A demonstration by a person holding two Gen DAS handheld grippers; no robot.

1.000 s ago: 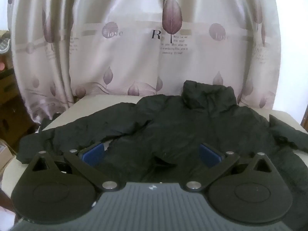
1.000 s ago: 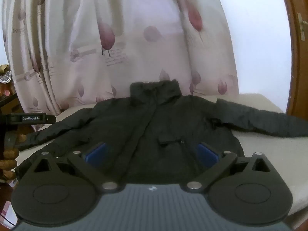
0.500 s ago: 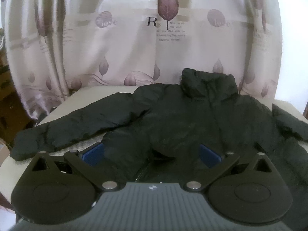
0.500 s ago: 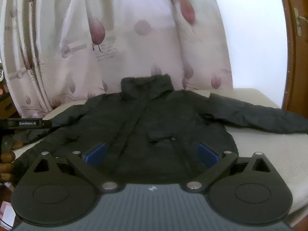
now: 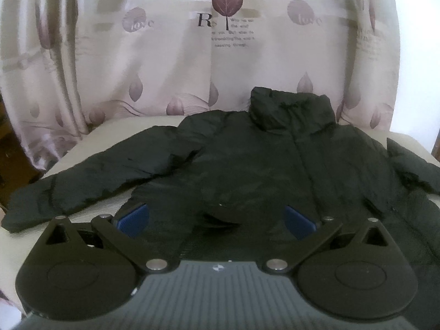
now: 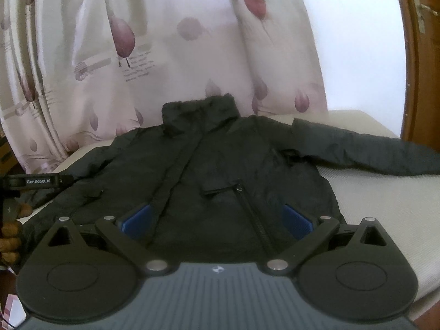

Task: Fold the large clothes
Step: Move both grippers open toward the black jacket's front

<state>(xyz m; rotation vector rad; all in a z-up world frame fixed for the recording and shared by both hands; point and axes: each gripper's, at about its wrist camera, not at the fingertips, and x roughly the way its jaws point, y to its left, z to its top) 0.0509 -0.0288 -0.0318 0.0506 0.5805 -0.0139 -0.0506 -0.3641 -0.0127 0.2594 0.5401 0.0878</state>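
Observation:
A black jacket (image 5: 261,170) lies front up and spread flat on a cream table (image 5: 90,143), collar at the far side, both sleeves stretched outward. In the right wrist view the jacket (image 6: 220,170) shows its zip and a chest pocket, with the right sleeve (image 6: 371,151) reaching right. My left gripper (image 5: 216,217) is open, blue pads wide apart, above the jacket's lower left front. My right gripper (image 6: 217,220) is open above the lower hem near the zip. Neither holds cloth.
A pink curtain (image 5: 192,55) with leaf prints hangs right behind the table. A wooden door frame (image 6: 418,55) stands at the right. The person's hand on the other gripper's handle (image 6: 30,181) shows at the left edge. The table's cream surface (image 6: 385,192) lies under the right sleeve.
Both grippers have moved forward and up over the jacket, so it sits lower and larger in both views. The jacket has not moved. Both grippers stay open.

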